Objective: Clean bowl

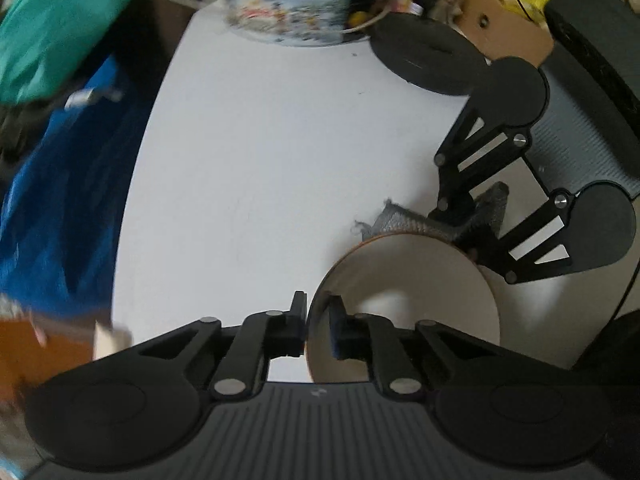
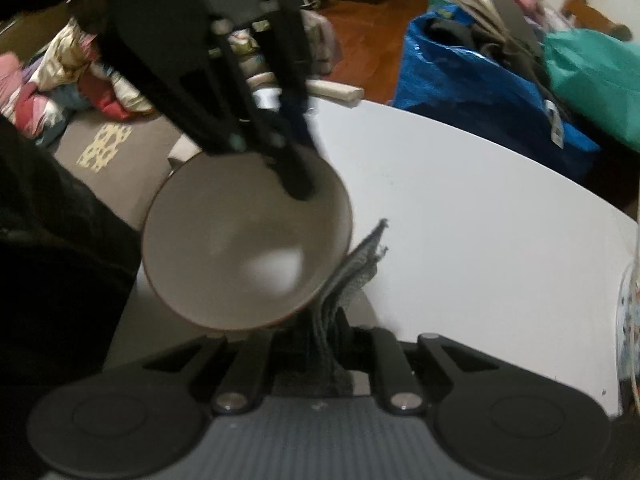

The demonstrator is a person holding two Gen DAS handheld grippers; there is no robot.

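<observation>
A pale bowl with a brown rim is held tilted above the white table. My left gripper is shut on the bowl's rim, one finger inside and one outside. The bowl also shows in the right wrist view, with the left gripper clamped on its far rim. My right gripper is shut on a folded grey cloth that lies against the bowl's outer side. In the left wrist view the right gripper holds the cloth just behind the bowl.
A printed round tin with clutter stands at the table's far edge, beside a black round disc. A blue bag and a green bag sit past the table edge. Clothes lie on the floor.
</observation>
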